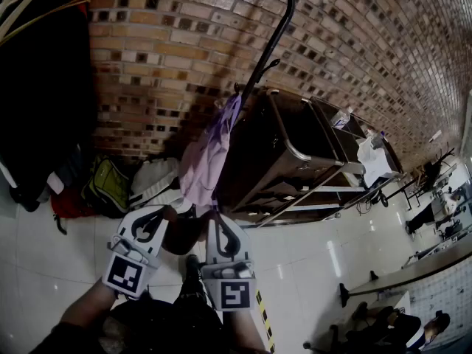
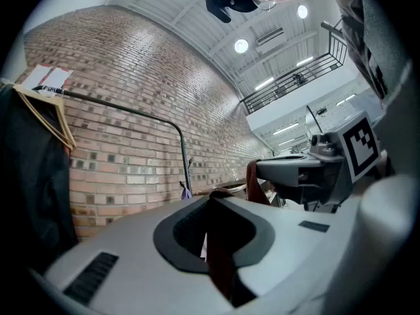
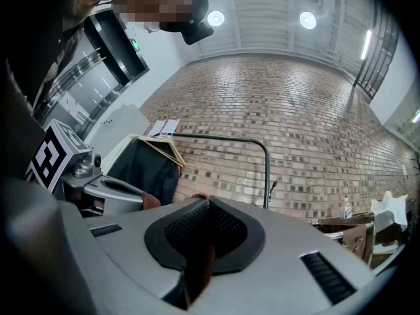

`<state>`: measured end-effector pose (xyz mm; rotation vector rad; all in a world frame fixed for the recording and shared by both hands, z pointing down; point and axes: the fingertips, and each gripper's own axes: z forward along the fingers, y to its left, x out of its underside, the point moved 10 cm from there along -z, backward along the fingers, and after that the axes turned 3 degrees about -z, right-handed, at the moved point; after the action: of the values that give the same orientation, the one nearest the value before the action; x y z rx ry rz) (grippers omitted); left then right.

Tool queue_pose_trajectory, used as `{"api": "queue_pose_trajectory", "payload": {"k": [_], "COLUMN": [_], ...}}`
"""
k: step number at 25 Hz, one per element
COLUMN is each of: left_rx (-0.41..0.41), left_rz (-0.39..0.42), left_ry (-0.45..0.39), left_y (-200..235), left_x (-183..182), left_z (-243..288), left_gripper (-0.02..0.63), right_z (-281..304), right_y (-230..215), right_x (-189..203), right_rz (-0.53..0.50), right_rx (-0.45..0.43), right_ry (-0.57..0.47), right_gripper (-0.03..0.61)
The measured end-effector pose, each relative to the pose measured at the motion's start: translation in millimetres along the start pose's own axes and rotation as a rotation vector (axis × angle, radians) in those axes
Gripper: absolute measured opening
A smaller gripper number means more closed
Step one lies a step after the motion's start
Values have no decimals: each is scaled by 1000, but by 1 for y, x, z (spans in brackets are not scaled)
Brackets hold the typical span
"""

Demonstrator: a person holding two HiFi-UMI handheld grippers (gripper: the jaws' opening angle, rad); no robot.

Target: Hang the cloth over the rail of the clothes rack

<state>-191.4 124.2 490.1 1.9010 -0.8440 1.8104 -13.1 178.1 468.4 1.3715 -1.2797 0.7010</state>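
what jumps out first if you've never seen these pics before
Low in the head view, the left gripper and the right gripper are each shut on a dark brown cloth held between them. Beyond them the black rail of the clothes rack curves up in front of a brick wall, with a purple garment hanging beside its post.

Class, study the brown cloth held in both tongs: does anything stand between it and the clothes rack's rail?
Nothing visible blocks the brown cloth. The rail runs bare between the dark garments hung at one end and its bend. A purple cloth hangs lower, by the upright post, not over that bare stretch.
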Motion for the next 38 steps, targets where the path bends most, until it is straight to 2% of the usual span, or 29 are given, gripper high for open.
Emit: {"api": "queue_pose_trajectory", "payload": {"k": [4,12,16,19,25,28,32,38], "left_rx": [5,45,30,21,37,38,22,-12], "left_rz": [3,22,34,41,60,89,167,199], "left_ry": [1,-23,6,25,-19,-86,-198,-317], "left_y": [-3,0,3,6,9,11,9,12], "left_x": [4,-1,-4,-11,-34,-43,-59,-93], "left_z": [53,184,243,287,359,392,433,500], "left_gripper": [37,37,37,37,37,37,37,37], "right_z": [22,87,114,133,170,188,216,258], "right_y": [-43,-147,-194,-230,-293,-319,-352,-404], "right_x": [22,51,64,72,73,72,66,57], "right_rz": [10,19,-3,-13,-24,-68,-139,-188], "right_rx": [2,8,6,13,-1,-12,-30,-15], "right_ry": [26,-20,-30,-23,-39,-77,-188,-251], "right_gripper": [37,37,37,37,37,37,37,37]}}
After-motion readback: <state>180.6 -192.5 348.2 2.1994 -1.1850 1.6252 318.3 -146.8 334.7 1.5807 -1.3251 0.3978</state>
